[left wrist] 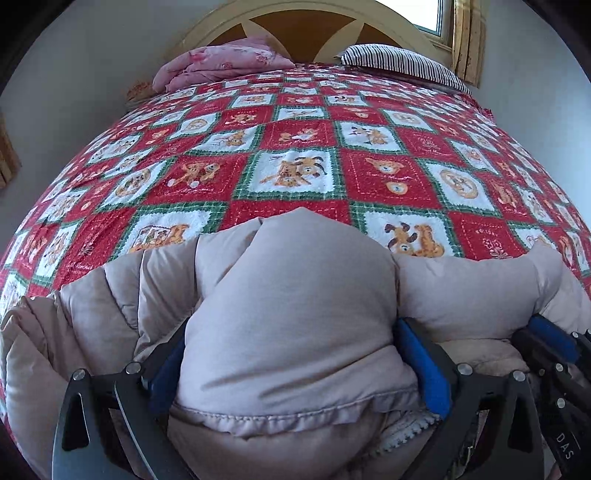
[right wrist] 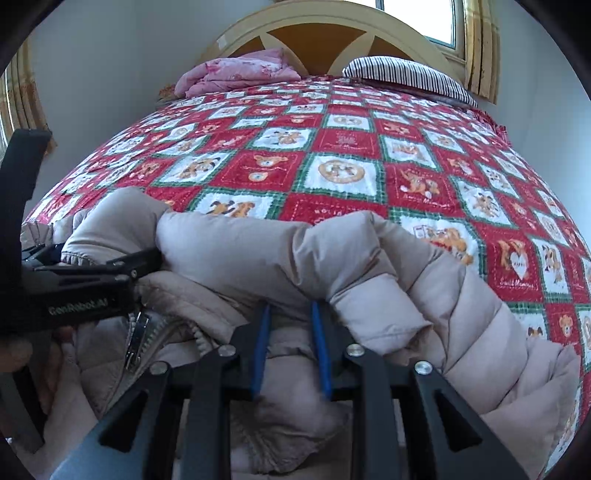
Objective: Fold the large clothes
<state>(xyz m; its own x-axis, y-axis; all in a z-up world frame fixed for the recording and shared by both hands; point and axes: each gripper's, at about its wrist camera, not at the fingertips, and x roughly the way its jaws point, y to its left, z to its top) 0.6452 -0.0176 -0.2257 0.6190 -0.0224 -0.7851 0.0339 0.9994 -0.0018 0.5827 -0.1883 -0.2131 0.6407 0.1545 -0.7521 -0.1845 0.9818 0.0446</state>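
- Left wrist view: the left gripper (left wrist: 291, 354) stands wide, its blue pads pressed on either side of a thick puffed fold of the beige padded coat (left wrist: 295, 295). The coat lies bunched at the near edge of the red patchwork bedspread (left wrist: 295, 166). The right gripper (left wrist: 546, 343) shows just right of the fold.
- Right wrist view: the right gripper (right wrist: 291, 325) has narrow jaws, clamped on a ridge of the coat (right wrist: 258, 254). The left gripper (right wrist: 147, 258) lies at the left on the coat, above the zipper (right wrist: 136, 339). Beyond the coat, a pink quilt (right wrist: 236, 74) and a striped pillow (right wrist: 406, 77) rest by the headboard (right wrist: 332, 33).
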